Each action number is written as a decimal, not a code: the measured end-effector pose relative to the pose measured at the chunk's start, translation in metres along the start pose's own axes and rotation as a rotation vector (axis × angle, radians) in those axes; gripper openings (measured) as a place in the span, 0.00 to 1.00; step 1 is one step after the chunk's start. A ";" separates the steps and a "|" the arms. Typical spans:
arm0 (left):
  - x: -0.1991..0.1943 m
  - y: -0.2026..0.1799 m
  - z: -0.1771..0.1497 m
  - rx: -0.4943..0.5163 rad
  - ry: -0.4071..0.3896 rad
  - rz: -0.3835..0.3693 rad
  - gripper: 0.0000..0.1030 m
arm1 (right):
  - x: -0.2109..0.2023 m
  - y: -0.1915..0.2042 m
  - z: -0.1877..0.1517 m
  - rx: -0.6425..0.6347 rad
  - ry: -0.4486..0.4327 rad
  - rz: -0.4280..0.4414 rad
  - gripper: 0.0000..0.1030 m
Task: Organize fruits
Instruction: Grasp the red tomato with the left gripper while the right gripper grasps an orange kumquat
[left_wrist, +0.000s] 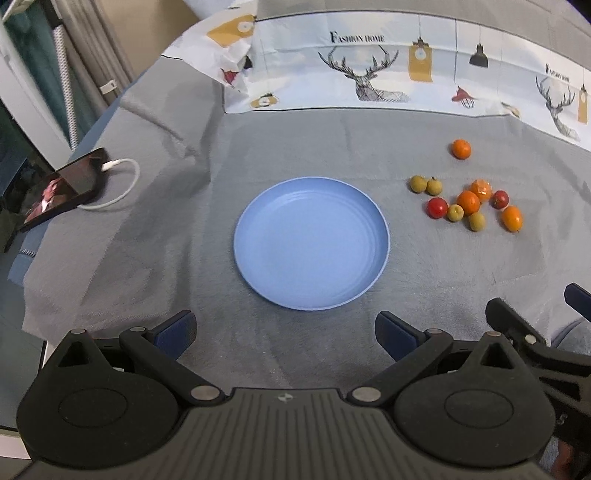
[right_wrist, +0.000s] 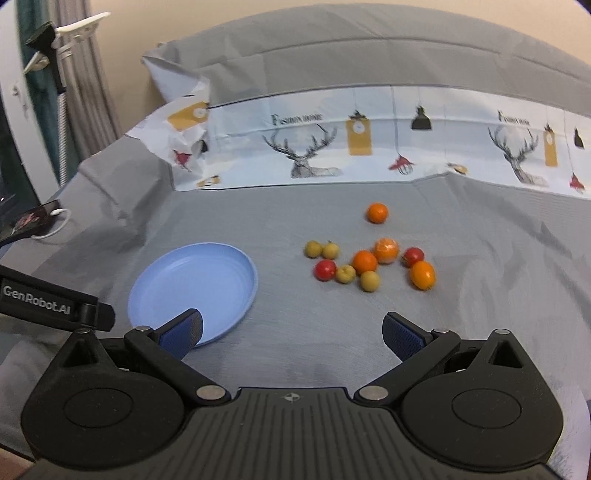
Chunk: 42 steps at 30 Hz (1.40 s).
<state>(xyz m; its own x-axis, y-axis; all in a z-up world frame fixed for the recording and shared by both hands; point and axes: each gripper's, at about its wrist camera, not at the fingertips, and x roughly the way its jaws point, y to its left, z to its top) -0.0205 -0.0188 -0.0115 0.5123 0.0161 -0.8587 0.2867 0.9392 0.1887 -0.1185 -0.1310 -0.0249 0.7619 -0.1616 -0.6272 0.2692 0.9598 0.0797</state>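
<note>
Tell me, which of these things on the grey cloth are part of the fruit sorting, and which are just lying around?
Part of the job:
- blue plate, nothing on it
- orange fruits
- red fruits
- yellow-green fruits
- left gripper and right gripper, both open

Just lying about:
- phone with white cable
- deer-print sheet
- grey cloth

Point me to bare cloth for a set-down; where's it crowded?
Free: inside the blue plate, the cloth between plate and phone, and the strip before both grippers' fingers. Crowded: the fruit cluster right of the plate.
</note>
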 end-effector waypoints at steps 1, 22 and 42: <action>0.003 -0.005 0.003 0.009 0.005 -0.003 1.00 | 0.004 -0.004 -0.001 0.023 0.010 0.001 1.00; 0.167 -0.162 0.117 0.232 0.126 -0.091 1.00 | 0.186 -0.141 -0.008 0.058 0.045 -0.236 1.00; 0.227 -0.184 0.147 0.262 0.240 -0.257 0.38 | 0.222 -0.150 -0.009 0.016 0.070 -0.181 0.94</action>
<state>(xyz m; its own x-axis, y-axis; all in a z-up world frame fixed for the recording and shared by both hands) 0.1619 -0.2383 -0.1711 0.2039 -0.0984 -0.9740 0.5921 0.8047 0.0426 0.0052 -0.3087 -0.1834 0.6574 -0.3142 -0.6849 0.4077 0.9127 -0.0273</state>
